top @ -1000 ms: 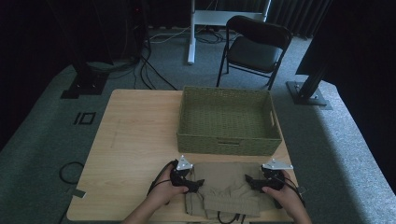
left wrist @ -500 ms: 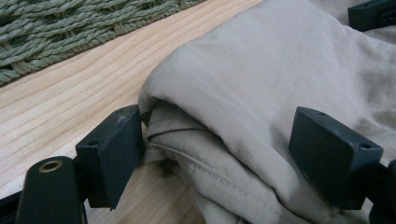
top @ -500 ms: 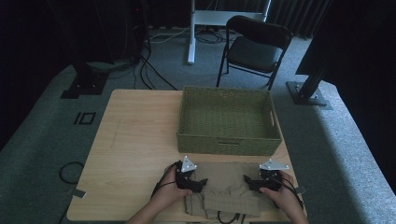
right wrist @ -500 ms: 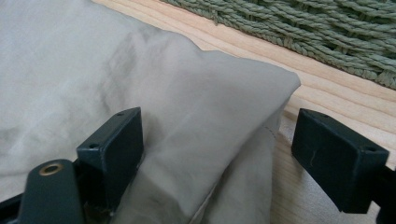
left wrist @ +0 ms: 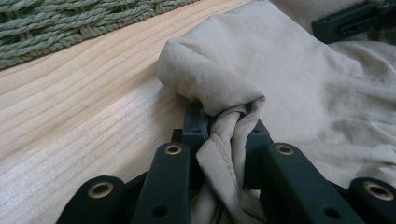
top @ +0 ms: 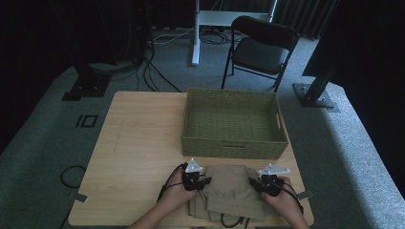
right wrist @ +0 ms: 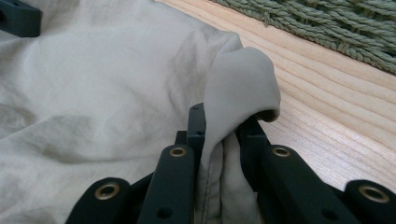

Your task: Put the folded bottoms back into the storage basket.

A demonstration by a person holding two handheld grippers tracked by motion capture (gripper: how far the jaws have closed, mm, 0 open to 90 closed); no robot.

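Observation:
A folded beige garment (top: 231, 191) lies at the table's near edge, just in front of the green woven basket (top: 234, 124). My left gripper (top: 206, 181) has just closed on the garment's left far corner; in the left gripper view the cloth (left wrist: 224, 116) is bunched between the black jaws. My right gripper (top: 253, 183) has just closed on the right far corner, where a fold of cloth (right wrist: 233, 107) is pinched between its jaws. Both hands rest low on the table at the garment's sides.
The basket stands empty at the table's far right. The wooden table (top: 138, 143) has bare room on the left. Behind the table are a black folding chair (top: 260, 50), stand bases and cables on the grey carpet.
Both grippers have moved inward onto the garment's far corners and shut on the cloth. The garment's far edge is now bunched up between them.

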